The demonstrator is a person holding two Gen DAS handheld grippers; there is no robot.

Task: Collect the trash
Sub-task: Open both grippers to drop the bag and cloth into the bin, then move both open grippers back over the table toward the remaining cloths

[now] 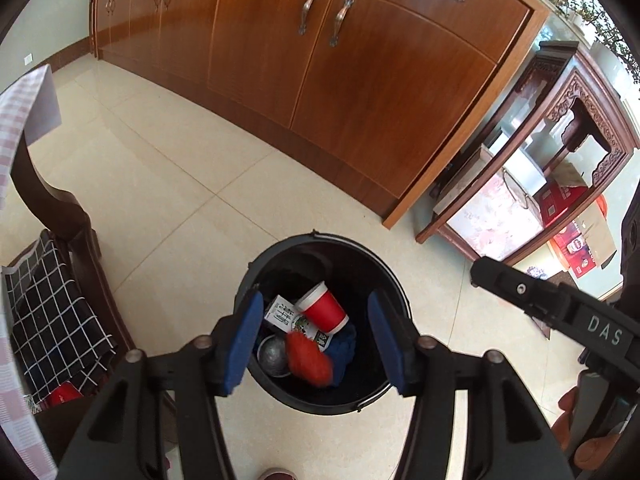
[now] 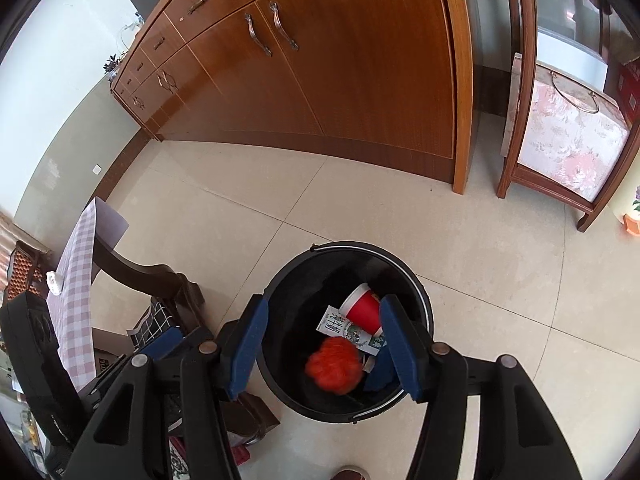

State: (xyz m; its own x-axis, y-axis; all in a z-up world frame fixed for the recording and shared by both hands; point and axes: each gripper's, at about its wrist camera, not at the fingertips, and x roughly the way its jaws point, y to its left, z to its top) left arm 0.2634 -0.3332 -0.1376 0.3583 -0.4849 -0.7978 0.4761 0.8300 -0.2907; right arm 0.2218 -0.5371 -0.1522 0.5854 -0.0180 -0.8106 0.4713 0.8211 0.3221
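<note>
Now, left tongs [image 1: 316, 344]: released, nothing between the pads
Right tongs [image 2: 326, 346]: released, empty
Bucket [image 1: 384, 268]: below both tongs
Red blurred wad [image 2: 334, 364]: beneath the right tongs, inside the bucket

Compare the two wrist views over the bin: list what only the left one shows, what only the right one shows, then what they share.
Only the left wrist view: a silver ball in the bin, and the right gripper's finger entering from the right.

Only the right wrist view: a white wall socket and an orange pot at the right edge.

Both: the black bin on tile, holding a red cup, a blurred orange wad and a printed carton; open, empty blue-padded jaws; the wooden cabinet.
</note>
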